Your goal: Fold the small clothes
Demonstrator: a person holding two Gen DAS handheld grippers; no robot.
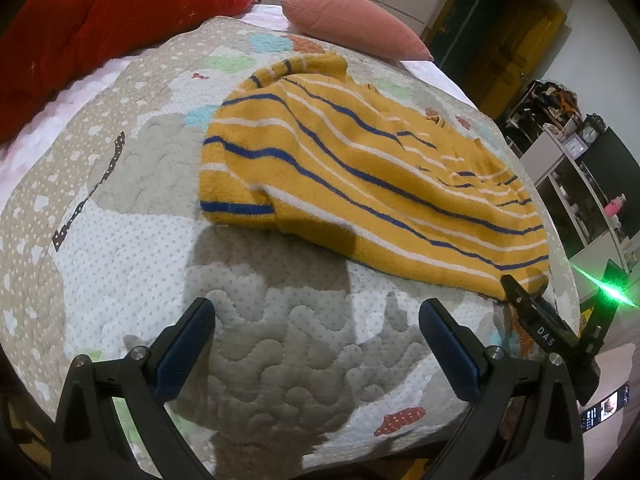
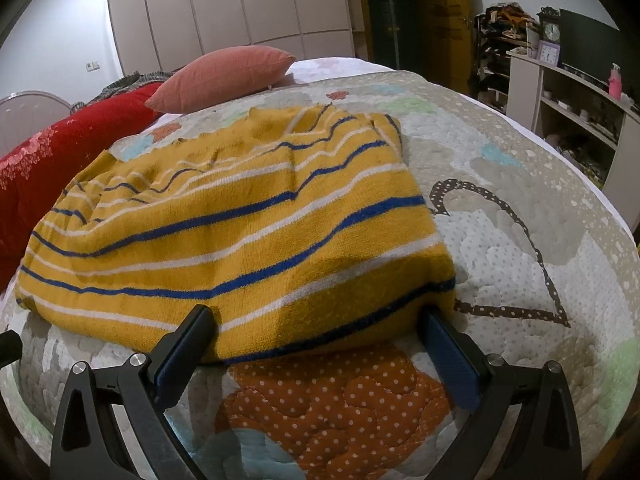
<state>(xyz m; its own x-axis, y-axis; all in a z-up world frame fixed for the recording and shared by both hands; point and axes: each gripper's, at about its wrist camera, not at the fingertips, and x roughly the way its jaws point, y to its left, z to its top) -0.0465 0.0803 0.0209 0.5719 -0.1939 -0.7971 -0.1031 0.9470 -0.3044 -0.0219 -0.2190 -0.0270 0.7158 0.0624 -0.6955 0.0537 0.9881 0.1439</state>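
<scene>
A mustard-yellow knitted garment (image 1: 360, 176) with blue and white stripes lies on a patchwork quilt (image 1: 132, 264) that covers a bed, one edge already doubled under so the cloth forms a thick, rounded fold along its near side.

The left gripper (image 1: 316, 344) hovers over bare quilt short of the garment, its 2 jaws spread wide and holding nothing — only its shadow falls between them.

The right gripper (image 2: 320, 344) sits at the garment's near folded edge. Its jaws are also wide apart, one fingertip on each side of the hem, the right tip touching or just under the cloth; nothing is clamped. In the left wrist view, the tip of this gripper shows at the garment's far corner.

Beyond the garment a pink pillow (image 2: 224, 76) and a red blanket (image 1: 104, 20) rest near the head of the bed. White shelves (image 2: 576, 100) with a small clock (image 2: 551, 32) stand against the wall to the right.
</scene>
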